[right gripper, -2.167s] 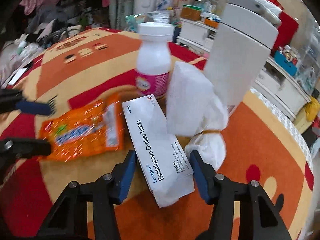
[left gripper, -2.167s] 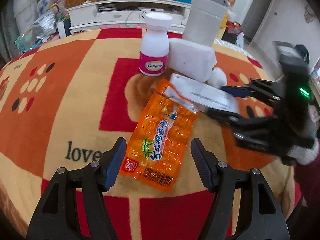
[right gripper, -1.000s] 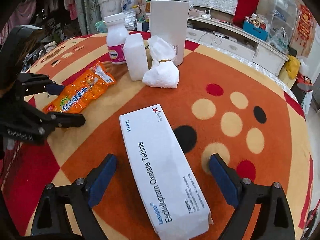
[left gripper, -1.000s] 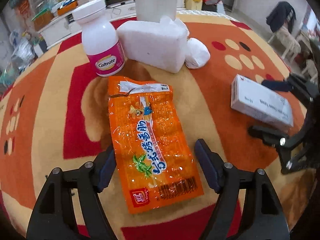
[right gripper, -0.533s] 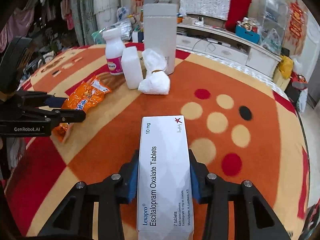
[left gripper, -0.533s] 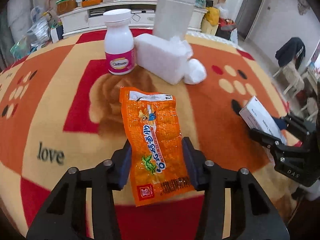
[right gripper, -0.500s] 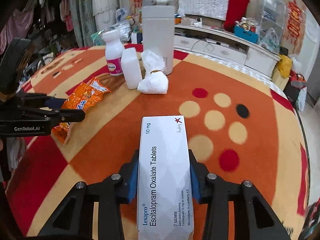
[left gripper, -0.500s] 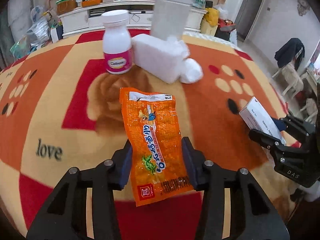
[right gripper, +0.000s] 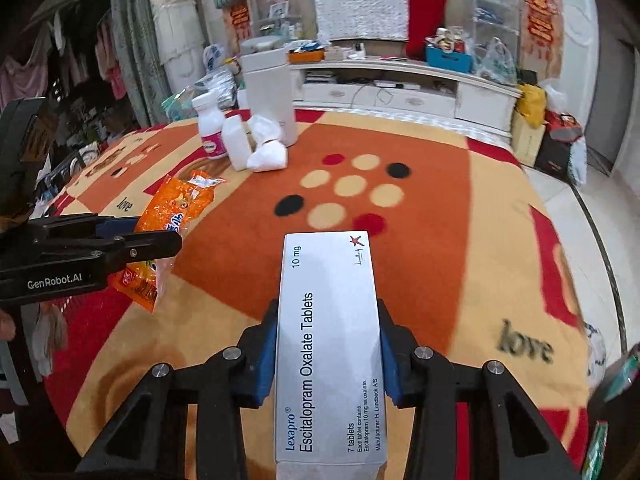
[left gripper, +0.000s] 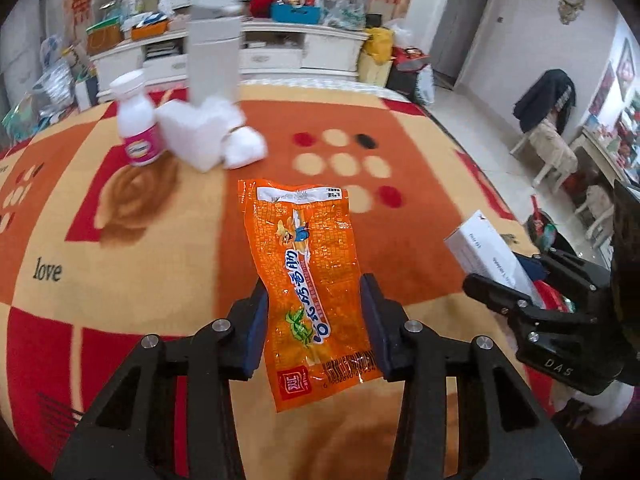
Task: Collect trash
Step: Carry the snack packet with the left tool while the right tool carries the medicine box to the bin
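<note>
Already two pieces in hand

Nearest, the right gripper (right gripper: 328, 354) clamps the white tablet box (right gripper: 330, 340), printed "Lexapro Escitalopram Oxalate Tablets, 10 mg". The left gripper (left gripper: 316, 316) pinches the orange snack wrapper (left gripper: 308, 276), both raised off the worktop (left gripper: 120, 280). Farther off, a "Caltrate" bottle (left gripper: 136, 124), white block (left gripper: 192, 136) and tissue wad (left gripper: 246, 148) seemingly wait beside the tall white bin (right gripper: 270, 96); nothing binned yet

snack packet (left gripper: 312, 280): orange, crinkled, clamped lengthwise, lifted off cloth
tablet box (right gripper: 330, 344): white Lexapro carton, clamped lengthwise, lifted
</note>
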Demonstrator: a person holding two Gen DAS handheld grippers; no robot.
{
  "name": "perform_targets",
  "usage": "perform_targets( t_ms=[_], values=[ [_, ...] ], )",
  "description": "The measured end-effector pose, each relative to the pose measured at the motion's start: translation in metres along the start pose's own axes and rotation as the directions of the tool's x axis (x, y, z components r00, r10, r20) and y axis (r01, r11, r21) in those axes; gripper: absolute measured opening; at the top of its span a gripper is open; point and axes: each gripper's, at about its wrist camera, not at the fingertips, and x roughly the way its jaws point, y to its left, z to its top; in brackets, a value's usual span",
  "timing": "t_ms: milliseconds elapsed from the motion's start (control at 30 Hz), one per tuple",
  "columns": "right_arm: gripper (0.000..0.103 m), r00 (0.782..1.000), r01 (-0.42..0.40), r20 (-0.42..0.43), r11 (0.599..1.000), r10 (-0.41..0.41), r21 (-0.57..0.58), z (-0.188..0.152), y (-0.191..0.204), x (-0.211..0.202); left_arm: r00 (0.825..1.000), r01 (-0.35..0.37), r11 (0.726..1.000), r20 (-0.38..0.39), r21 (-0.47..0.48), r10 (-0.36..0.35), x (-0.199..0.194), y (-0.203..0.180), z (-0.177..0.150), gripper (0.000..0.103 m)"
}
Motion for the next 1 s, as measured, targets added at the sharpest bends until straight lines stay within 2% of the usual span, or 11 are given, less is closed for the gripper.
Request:
perform_targets(
  t_ms=[267, 600, 800, 1000],
  values=[
    [0.041, 0.998, 0.055, 0.030, 0.997, -0.057, 0.056, -0.025, -0.035, -0.041, 0.999, 0.045, 0.996, 0.021, 0.073, -0.047, -0.004, -0.062, 0.003, 0.041],
    [0.041, 0.987, 0.142, 0.054, 0.979, -0.151, 0.149, -0.054, -0.086, -0.089, 0.992, 0.121, 0.981, 0.011, 0.154, -0.124, 0.007, -0.132, 0.007, 0.041],
    [0.041, 0.976, 0.195, 0.049, 0.956, -0.210, 0.220, -0.075, -0.122, -0.114, 0.983, 0.180, 0.963, -0.018, 0.198, -0.181, 0.015, -0.172, 0.007, 0.041],
    [0.041, 0.956, 0.269, 0.033, 0.917, -0.291, 0.295, -0.097, -0.167, -0.143, 0.968, 0.249, 0.939, -0.038, 0.238, -0.247, 0.020, -0.214, 0.011, 0.041]
  ],
)
